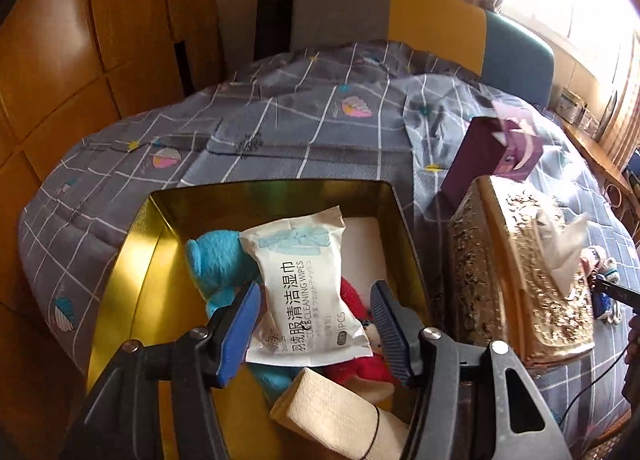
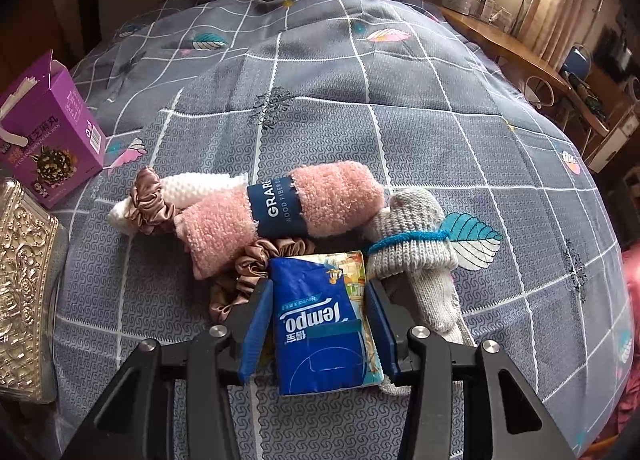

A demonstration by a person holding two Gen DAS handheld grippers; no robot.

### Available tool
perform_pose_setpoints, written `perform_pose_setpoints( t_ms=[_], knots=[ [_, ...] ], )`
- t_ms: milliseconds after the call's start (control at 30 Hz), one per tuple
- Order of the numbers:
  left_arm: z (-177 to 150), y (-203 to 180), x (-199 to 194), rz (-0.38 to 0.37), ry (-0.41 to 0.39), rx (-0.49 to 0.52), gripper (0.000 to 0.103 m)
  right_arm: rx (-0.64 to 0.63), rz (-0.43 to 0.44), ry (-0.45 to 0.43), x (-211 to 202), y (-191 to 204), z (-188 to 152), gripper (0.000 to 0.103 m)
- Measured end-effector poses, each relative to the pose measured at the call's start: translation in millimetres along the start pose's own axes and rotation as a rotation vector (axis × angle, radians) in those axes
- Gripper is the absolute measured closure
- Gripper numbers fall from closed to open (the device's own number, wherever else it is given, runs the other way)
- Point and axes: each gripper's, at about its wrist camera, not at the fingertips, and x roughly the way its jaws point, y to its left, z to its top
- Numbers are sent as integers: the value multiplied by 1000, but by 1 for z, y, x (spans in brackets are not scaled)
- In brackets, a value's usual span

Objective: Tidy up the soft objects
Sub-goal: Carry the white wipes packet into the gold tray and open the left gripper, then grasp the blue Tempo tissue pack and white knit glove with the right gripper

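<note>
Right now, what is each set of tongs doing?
Left tongs: open, pads clear of the white wet-wipes pack in the gold tin.
Right tongs: shut on the blue Tempo tissue packet.

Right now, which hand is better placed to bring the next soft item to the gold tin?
The right. Its tongs are already closed on the blue Tempo tissue pack on the bed. The left tongs stand open over the gold tin, the wipes pack loose between them.
</note>
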Motion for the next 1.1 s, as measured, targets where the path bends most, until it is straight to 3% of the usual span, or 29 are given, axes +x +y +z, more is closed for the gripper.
perform_pose_setpoints(
  t_ms=[400,467,533,600,800,867,933,1000,1100],
  knots=[
    [-14,-3,-20,-14,-32,19,45,18,26,-16,-4,-3,2,60],
    [-17,-2,-21,-23,-30,17,45,9,24,-24,-4,-2,3,64],
    [-19,-1,-22,-26,-32,15,45,2,35,-44,-8,0,3,79],
    [-21,-1,-23,-24,-31,17,45,1,48,-58,-10,0,3,85],
    [-23,0,-24,-53,-26,5,45,153,170,-62,-15,-25,7,85],
    [-24,0,-23,-57,-21,1,45,214,175,-73,-18,-35,7,77],
    [-25,0,-22,-57,-16,2,45,267,211,-71,-19,-43,7,51],
    [-26,0,-21,-63,-9,-2,45,279,210,-73,-20,-44,7,39],
    [-25,-2,-21,-68,-4,-2,45,230,164,-30,-15,-38,6,37]
  ],
)
